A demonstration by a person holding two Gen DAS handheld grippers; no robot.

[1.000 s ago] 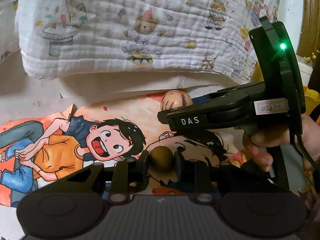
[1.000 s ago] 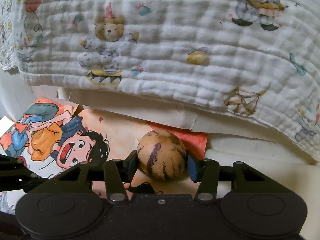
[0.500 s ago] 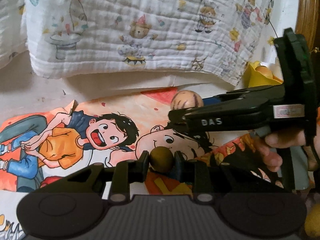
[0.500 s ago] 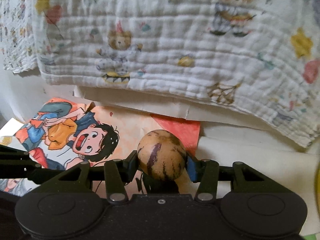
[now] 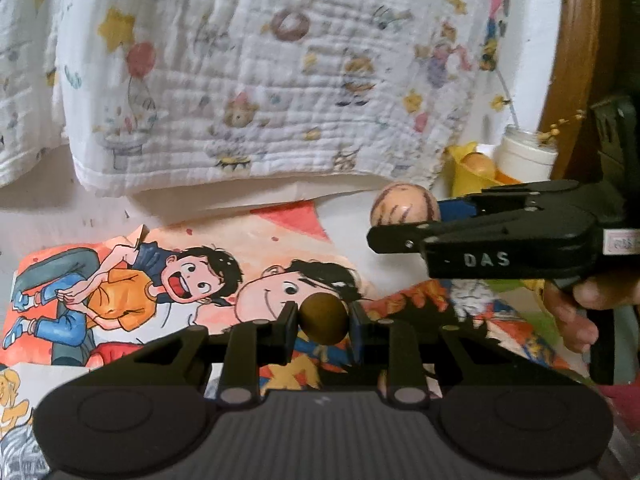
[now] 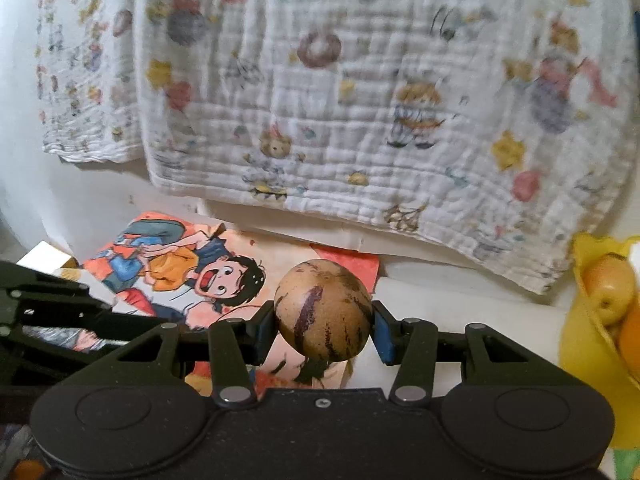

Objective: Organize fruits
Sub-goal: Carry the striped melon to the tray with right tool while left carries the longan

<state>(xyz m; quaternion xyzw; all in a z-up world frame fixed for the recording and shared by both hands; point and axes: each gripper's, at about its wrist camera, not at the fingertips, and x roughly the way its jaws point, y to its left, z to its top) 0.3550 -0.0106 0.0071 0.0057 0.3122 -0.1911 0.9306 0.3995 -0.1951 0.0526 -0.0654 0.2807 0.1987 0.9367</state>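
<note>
Fruits, both airborne: a small round olive-brown fruit (image 5: 323,319) sits pinched between the pads of the left gripper (image 5: 323,322), jaws nearly closed on it; a larger tan egg-shaped fruit with dark purple streaks (image 6: 323,310) is clamped at its widest girth in the right gripper (image 6: 323,320), jaws at a moderate gap. Both hang above the colourful cartoon poster (image 5: 168,280) on the white surface, with the printed white muslin blanket (image 6: 320,100) behind.

Handling, as a judgement: both look light with smooth, firm skins, so slippery and likely to bruise; hold across the middle, no extra squeeze.

Orientation: the streaked fruit's long axis looks roughly upright, streaks running top to bottom. The small one is near-spherical, no clear axis.

Likely destination: the yellow plastic fruit basket (image 6: 580,344) at right, already holding an apple-like fruit (image 6: 610,292).
</note>
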